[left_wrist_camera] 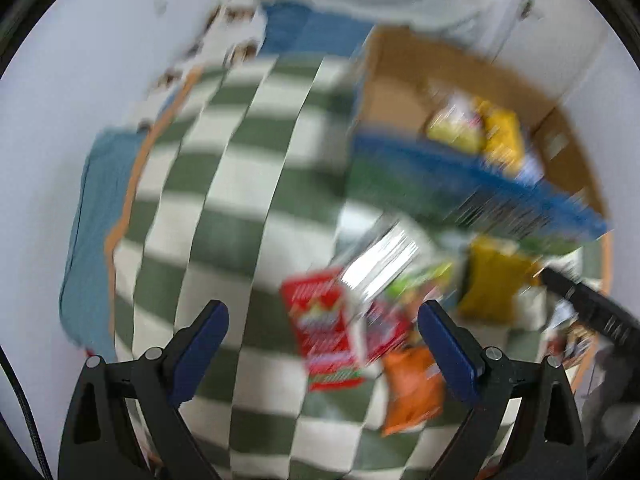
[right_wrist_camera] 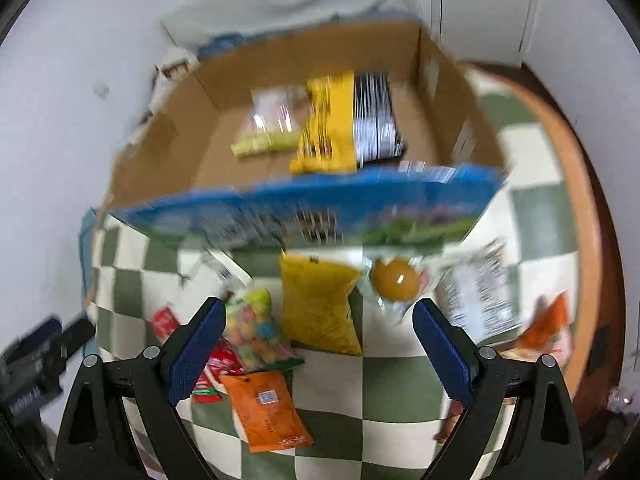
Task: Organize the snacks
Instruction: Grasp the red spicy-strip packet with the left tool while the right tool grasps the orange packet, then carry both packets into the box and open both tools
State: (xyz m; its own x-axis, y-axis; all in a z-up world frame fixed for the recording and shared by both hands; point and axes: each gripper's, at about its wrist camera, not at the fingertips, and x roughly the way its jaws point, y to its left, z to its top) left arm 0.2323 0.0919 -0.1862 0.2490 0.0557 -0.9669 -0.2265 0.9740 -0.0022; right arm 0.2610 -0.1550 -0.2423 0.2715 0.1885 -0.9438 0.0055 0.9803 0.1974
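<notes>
The job looks partly done. In the right wrist view, the cardboard box (right_wrist_camera: 168,136) at the upper centre already holds three packets: a clear one, a yellow one (right_wrist_camera: 330,120) and a black-and-white one. Still loose on the checked worktop (right_wrist_camera: 384,396) below it are a yellow bag (right_wrist_camera: 320,304), an orange packet (right_wrist_camera: 264,410), a candy bag (right_wrist_camera: 252,330), red packs and others. Both views are motion-blurred. The right hand-held gripper (right_wrist_camera: 316,340) and the left hand-held gripper (left_wrist_camera: 322,344) are both spread wide, holding nothing.
</notes>
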